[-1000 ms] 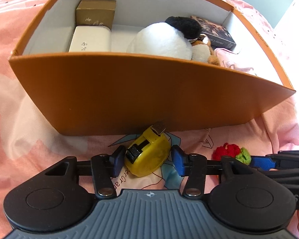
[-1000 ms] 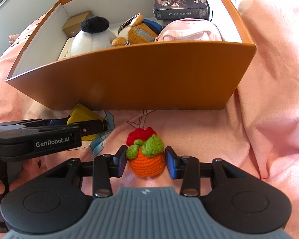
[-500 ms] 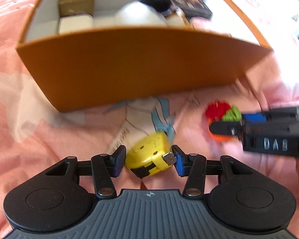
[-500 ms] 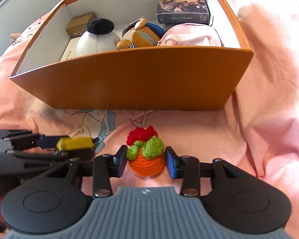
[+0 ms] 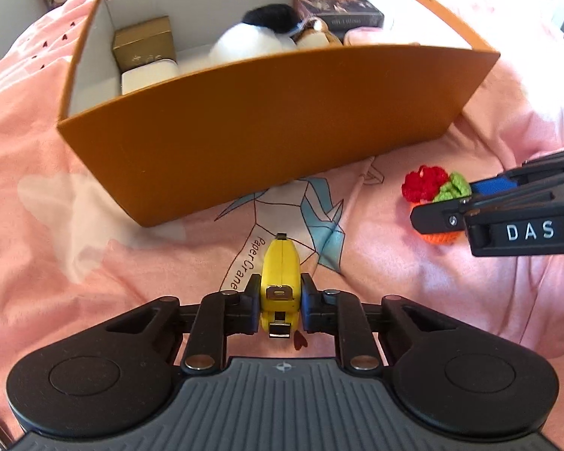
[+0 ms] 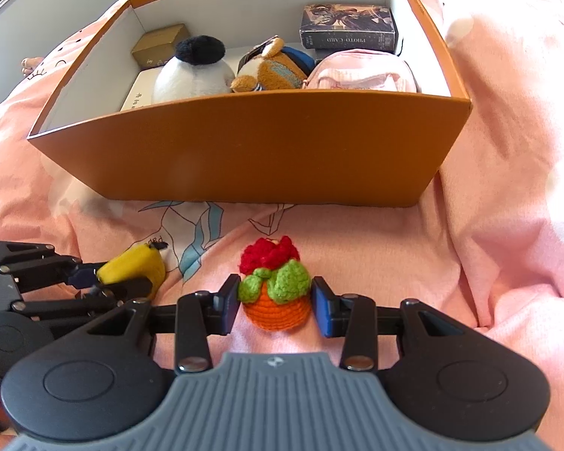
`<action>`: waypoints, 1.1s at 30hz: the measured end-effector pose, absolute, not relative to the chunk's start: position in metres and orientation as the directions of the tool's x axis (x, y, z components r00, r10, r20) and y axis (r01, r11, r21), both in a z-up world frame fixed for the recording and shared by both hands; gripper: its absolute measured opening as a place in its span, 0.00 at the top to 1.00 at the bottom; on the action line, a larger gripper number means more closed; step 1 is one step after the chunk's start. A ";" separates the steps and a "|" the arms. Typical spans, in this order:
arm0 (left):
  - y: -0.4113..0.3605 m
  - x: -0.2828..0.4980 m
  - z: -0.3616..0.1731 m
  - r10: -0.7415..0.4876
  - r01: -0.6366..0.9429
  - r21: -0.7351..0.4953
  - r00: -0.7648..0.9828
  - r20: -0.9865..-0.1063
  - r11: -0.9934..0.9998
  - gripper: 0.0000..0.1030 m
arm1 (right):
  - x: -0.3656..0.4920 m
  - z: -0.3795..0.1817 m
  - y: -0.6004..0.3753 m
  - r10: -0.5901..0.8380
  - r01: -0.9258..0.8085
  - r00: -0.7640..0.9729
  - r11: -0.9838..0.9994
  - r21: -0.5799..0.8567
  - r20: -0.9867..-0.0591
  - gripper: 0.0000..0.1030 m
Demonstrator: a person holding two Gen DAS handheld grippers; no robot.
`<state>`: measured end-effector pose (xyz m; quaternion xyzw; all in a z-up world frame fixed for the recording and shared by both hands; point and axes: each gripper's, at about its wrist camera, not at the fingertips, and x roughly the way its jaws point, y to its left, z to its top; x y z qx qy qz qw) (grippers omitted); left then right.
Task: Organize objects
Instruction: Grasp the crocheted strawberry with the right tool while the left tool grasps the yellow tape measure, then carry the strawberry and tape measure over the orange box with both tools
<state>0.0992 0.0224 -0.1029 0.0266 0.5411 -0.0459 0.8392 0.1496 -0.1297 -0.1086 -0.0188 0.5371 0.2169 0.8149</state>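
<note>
My left gripper (image 5: 281,302) is shut on a yellow tape measure (image 5: 281,282), held on edge just above the pink bedsheet in front of the orange box (image 5: 267,143). The tape measure also shows in the right wrist view (image 6: 133,268). My right gripper (image 6: 276,300) has its blue pads on both sides of an orange crocheted toy (image 6: 276,293) with green leaves and a red top, which rests on the sheet; a small gap shows at the pads. The toy also shows in the left wrist view (image 5: 432,188).
The orange box (image 6: 252,150) holds a gold box (image 6: 159,43), a white box (image 5: 148,75), a white-and-black plush (image 6: 193,71), a brown plush (image 6: 270,67), a pink pouch (image 6: 361,73) and a dark card box (image 6: 347,26). Rumpled pink bedding (image 6: 507,150) lies to the right.
My left gripper has closed on the tape measure, turned it on edge, and pulled back away from the box. My right gripper has stayed around the crocheted toy.
</note>
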 end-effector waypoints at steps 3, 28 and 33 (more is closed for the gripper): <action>0.027 0.096 -0.098 -0.051 0.079 -0.019 0.429 -0.902 0.997 0.79 | 0.147 -0.104 -0.127 0.332 -0.383 0.344 0.904 0.191 -0.879 0.59; 0.053 0.151 0.016 -0.259 0.116 -0.240 0.628 -0.734 0.964 0.79 | 0.174 0.020 -0.120 0.533 -0.548 0.463 0.800 0.243 -0.709 0.59; 0.075 0.195 0.013 -0.265 0.104 -0.257 0.620 -0.739 0.961 0.79 | 0.218 0.023 -0.113 0.562 -0.518 0.453 0.798 0.309 -0.692 0.59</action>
